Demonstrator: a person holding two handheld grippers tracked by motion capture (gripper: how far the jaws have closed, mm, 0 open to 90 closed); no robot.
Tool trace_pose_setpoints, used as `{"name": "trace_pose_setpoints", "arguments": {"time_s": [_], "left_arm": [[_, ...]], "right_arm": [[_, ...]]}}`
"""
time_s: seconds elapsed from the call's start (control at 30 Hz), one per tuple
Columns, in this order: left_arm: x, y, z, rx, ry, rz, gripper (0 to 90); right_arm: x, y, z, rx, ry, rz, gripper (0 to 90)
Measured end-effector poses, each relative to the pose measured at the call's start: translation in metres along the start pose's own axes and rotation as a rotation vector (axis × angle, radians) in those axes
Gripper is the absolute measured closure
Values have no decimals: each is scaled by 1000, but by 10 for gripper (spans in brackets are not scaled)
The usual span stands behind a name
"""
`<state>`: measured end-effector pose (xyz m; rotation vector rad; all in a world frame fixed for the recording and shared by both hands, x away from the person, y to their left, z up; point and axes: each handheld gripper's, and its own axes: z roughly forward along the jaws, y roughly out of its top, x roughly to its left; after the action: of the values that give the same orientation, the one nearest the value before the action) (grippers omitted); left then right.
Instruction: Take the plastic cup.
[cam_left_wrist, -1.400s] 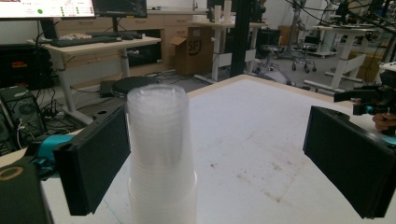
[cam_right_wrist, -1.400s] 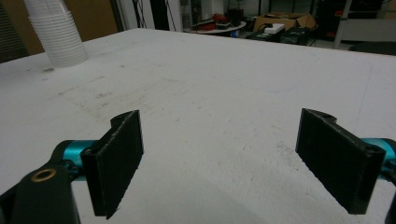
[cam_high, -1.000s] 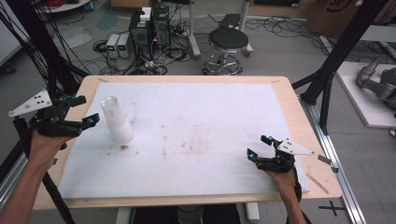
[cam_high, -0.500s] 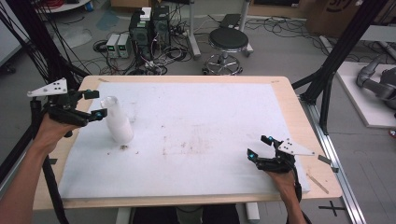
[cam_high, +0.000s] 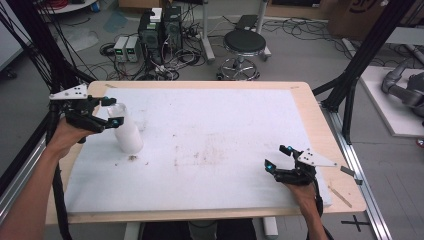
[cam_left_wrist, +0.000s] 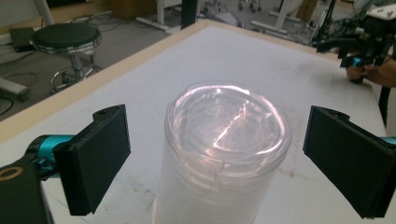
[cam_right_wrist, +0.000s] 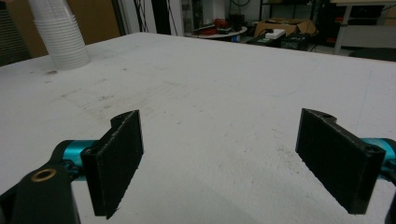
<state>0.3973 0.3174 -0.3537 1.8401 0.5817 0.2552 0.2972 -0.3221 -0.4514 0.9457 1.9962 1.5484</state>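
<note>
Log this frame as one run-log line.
left gripper: open, jaws either side of cup stack top, no contact | right gripper: open, idle over white mat | cup stack: upright on mat

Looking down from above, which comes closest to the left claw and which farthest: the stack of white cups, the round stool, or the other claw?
1. Stack of white cups, right at the left claw, between its open jaws.
2. Round stool, on the floor past the table's far edge.
3. Right claw, near the table's front right.

No text or labels legible — none anywhere.
</note>
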Motion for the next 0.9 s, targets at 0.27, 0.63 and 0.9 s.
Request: {"name": "trace_pose_setpoints", "arguments": {"time_s": [0.27,0.63,0.9], "left_arm": [[2,-2,5,32,-4,-8,80],[5,-5,10,71,3,-26,88],[5,-6,10,73,7,-34,95]], "right_arm": [[0,0,0,-3,1,0,149],[0,0,0,-8,-1,-4,149],[0,0,0,-6,2,2,149]]}}
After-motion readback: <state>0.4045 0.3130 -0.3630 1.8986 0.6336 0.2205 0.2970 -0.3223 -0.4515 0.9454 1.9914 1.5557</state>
